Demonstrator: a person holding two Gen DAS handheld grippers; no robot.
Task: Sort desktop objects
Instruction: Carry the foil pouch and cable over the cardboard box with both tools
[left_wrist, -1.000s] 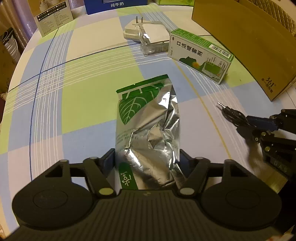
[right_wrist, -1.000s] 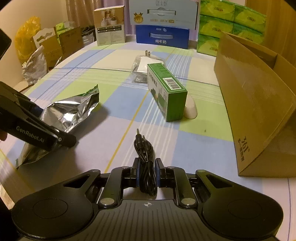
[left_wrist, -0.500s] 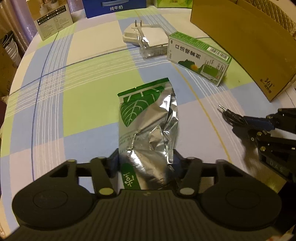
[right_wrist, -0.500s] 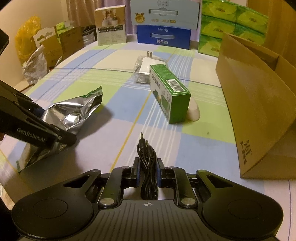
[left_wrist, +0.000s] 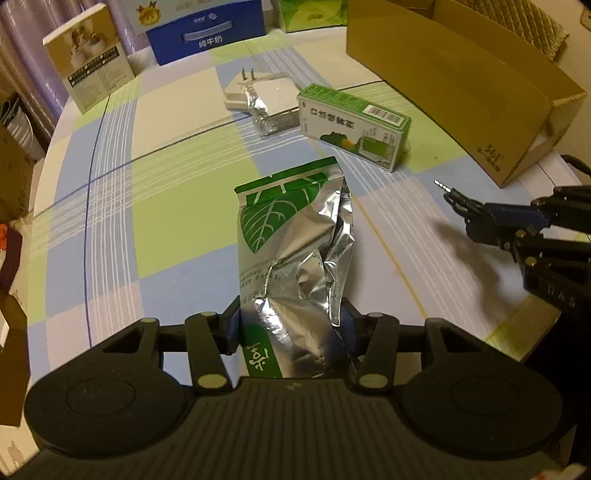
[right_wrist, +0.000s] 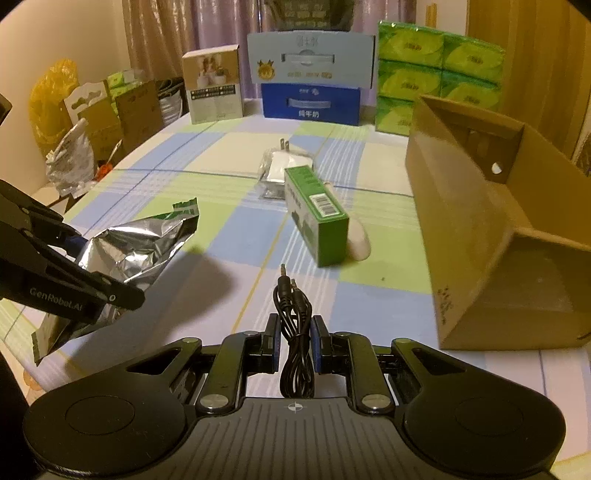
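My left gripper (left_wrist: 290, 325) is shut on a crumpled silver foil bag with a green leaf print (left_wrist: 291, 251), held off the checked tablecloth; the same foil bag (right_wrist: 136, 251) shows at the left of the right wrist view. My right gripper (right_wrist: 293, 338) is shut on a coiled black audio cable (right_wrist: 293, 325), its plugs sticking forward. The cable (left_wrist: 461, 199) and the right gripper appear at the right edge of the left wrist view. A green carton (right_wrist: 316, 210), a white charger in plastic (right_wrist: 284, 168) and a small white oval object (right_wrist: 360, 240) lie on the table.
An open brown cardboard box (right_wrist: 491, 229) lies on its side at the right. Blue cartons (right_wrist: 310, 99), a beige box (right_wrist: 214, 88) and green tissue packs (right_wrist: 439, 74) line the far table edge. Bags and cardboard stand beyond the left edge.
Both grippers have risen from the table with their loads: the foil bag now hangs above the cloth, and the cable is lifted higher and nearer the cardboard box.
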